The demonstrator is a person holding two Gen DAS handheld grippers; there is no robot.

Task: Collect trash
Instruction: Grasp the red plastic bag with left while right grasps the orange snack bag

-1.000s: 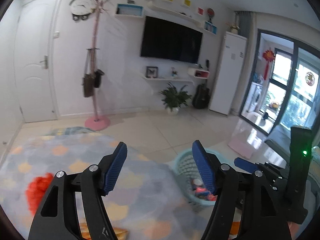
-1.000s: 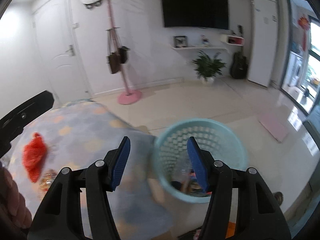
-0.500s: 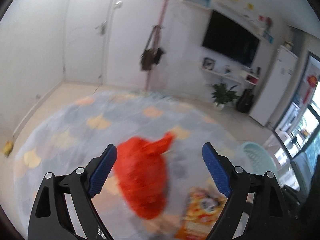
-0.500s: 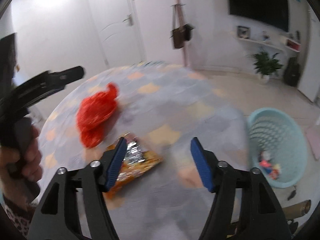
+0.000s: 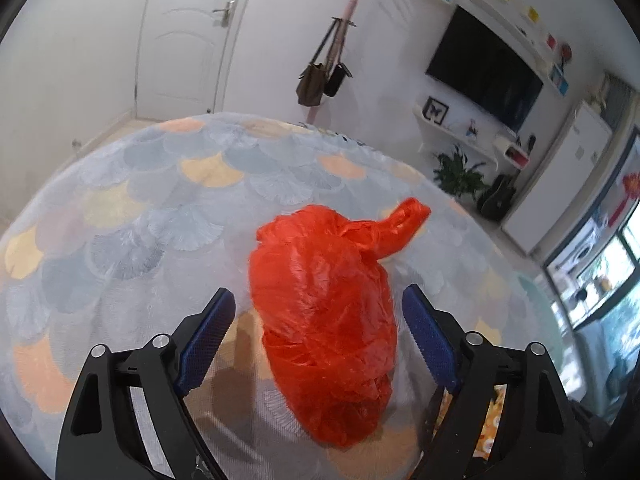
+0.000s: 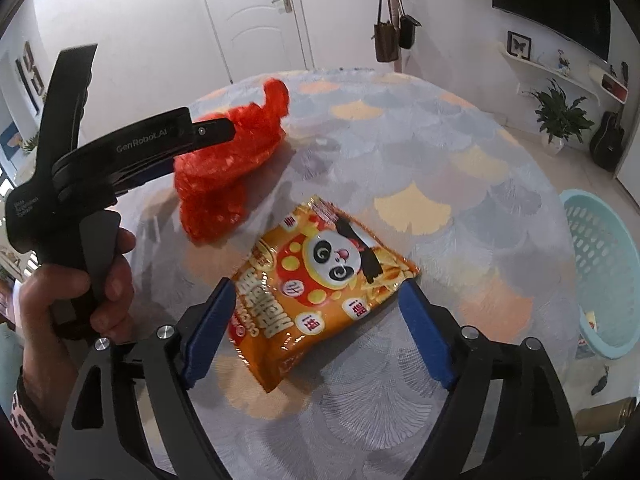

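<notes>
A crumpled red plastic bag (image 5: 326,320) lies on the round patterned rug (image 5: 160,208). My left gripper (image 5: 316,324) is open, its blue pads on either side of the bag, just above it. The bag also shows in the right wrist view (image 6: 224,164), partly behind the left gripper's body. An orange snack packet with a panda (image 6: 316,284) lies flat on the rug (image 6: 460,184). My right gripper (image 6: 316,328) is open and straddles the packet's near end. A light teal laundry-style basket (image 6: 600,272) stands at the rug's right edge with some trash inside.
A white door (image 5: 180,36), a pink coat stand with hanging bags (image 5: 324,76), a wall TV (image 5: 484,76), a potted plant (image 6: 560,116) and a guitar (image 6: 608,140) line the far wall. A small edge of the orange packet (image 5: 490,424) shows beside my left gripper.
Both grippers have swung left from the basket and come down over the rug. The left now brackets the red bag; the right now brackets the snack packet. Both stay open.
</notes>
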